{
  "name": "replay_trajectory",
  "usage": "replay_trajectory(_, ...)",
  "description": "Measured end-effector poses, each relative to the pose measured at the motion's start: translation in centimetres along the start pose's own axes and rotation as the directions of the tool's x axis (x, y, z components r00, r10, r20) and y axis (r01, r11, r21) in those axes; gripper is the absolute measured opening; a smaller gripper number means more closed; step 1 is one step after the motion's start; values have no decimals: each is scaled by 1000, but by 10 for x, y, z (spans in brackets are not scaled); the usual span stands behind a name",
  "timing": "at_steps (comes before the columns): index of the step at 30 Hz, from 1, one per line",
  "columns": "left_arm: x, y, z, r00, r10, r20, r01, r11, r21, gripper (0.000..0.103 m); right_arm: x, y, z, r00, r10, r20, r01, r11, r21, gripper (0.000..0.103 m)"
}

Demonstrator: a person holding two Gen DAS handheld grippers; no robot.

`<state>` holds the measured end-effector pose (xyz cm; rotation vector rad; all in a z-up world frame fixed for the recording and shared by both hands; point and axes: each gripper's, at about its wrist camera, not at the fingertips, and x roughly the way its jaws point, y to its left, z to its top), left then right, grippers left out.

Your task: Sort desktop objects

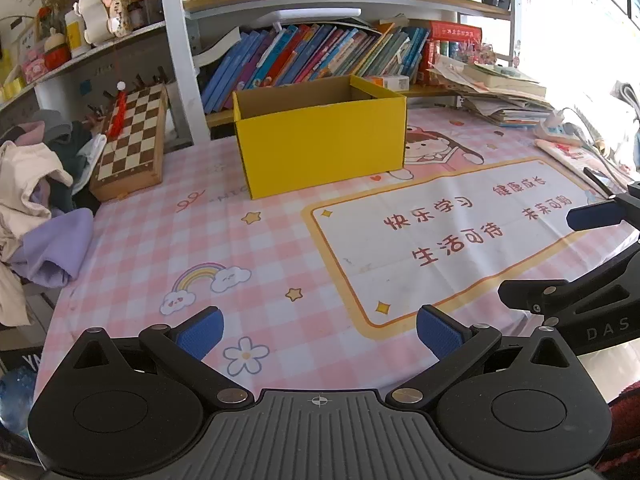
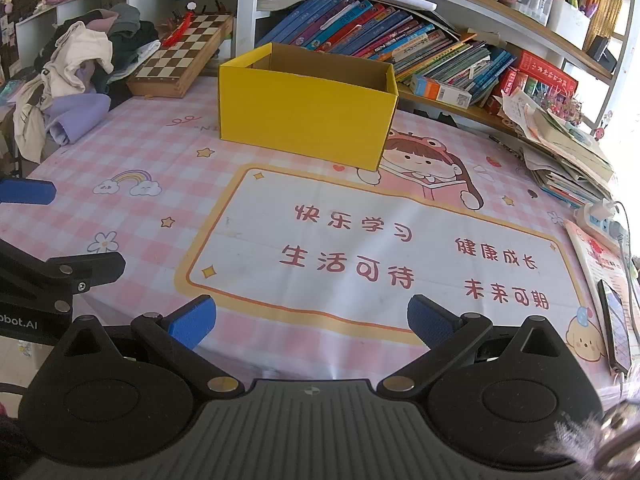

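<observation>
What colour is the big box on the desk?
The box is bright yellow outside, brown cardboard inside; clearest in the right wrist view.

The right gripper (image 2: 312, 322) hovers over the pink checked desk mat (image 2: 168, 152), its blue pads wide apart and holding nothing. The yellow box (image 2: 304, 120) stands open at the far side of the mat. A chessboard (image 2: 184, 54) and a pile of clothes (image 2: 80, 76) lie to its left. The left gripper (image 2: 28, 192) shows at the left edge.
</observation>
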<state>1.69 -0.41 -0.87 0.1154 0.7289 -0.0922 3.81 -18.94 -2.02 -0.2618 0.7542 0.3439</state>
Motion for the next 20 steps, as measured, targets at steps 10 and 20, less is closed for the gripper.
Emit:
replay_trajectory(10,1,6,-2,1000,-7,-1,7,1000,-31,103,1,2,1,1000,2,-6,-2,1000,-2,103)
replay_trajectory(20,2,9,-2,1000,-9,8,9,999,-49,103,3,1,1,1000,2,-17,-2,1000,-1,103)
